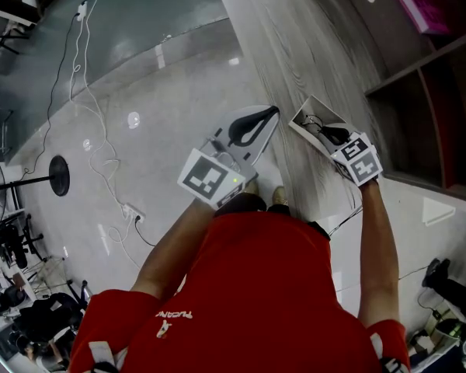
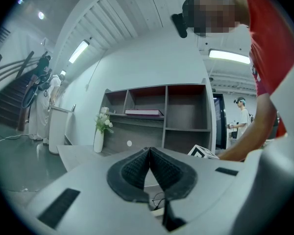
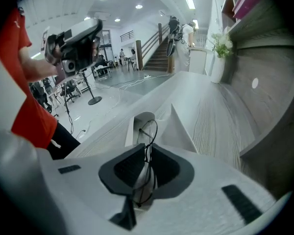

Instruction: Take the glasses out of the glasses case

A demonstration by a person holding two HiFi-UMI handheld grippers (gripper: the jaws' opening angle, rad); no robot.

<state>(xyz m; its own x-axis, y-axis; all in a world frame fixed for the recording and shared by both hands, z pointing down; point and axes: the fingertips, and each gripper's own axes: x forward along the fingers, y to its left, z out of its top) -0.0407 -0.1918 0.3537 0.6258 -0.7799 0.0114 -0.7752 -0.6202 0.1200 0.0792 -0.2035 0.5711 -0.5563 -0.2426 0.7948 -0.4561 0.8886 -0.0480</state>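
The glasses (image 3: 147, 166) have their thin wire frame pinched between the jaws of the right gripper (image 3: 148, 148). Their far end reaches over the open glasses case (image 3: 130, 131), which lies on the tabletop (image 3: 220, 116). We judge the grasp made, with the lift clear of the case left to do. The left gripper (image 2: 149, 150) hangs aside, jaws together on nothing.

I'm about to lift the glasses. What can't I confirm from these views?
- Head view: the right gripper covers most of the glasses case; the glasses there are too small to trace.
- Right gripper view: its pads cover part of the glasses' frame, so whether they are clear of the case cannot be told.
- Left gripper view: the left gripper fills the lower picture with its own body, hiding what lies below.
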